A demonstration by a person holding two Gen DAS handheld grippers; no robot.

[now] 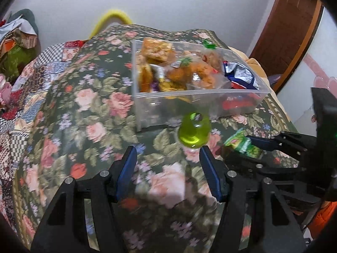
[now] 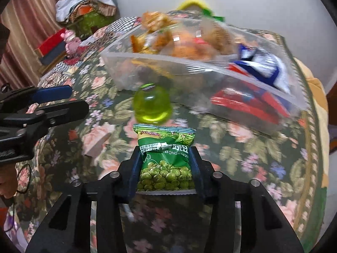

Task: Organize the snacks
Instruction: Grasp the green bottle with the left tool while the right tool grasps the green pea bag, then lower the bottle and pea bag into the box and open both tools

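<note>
A clear plastic bin [image 1: 210, 96] [image 2: 160, 67] on the floral cloth holds several snack packets, orange, red and blue-white. A green jelly cup [image 1: 194, 131] [image 2: 152, 107] lies on the cloth just in front of the bin. My left gripper [image 1: 167, 154] is open and empty, its right finger close beside the jelly cup. My right gripper [image 2: 166, 156] is shut on a green pea packet [image 2: 166, 160], held above the cloth behind the jelly cup. The pea packet [image 1: 242, 143] and the right gripper [image 1: 256, 145] also show at the right of the left wrist view.
The floral cloth [image 1: 101, 116] covers a raised surface beside a patchwork quilt [image 1: 35, 80]. A pile of clothes and boxes [image 2: 84, 8] lies at the far left. A brown door [image 1: 288, 33] stands at the right. The left gripper [image 2: 52, 99] shows at the left of the right wrist view.
</note>
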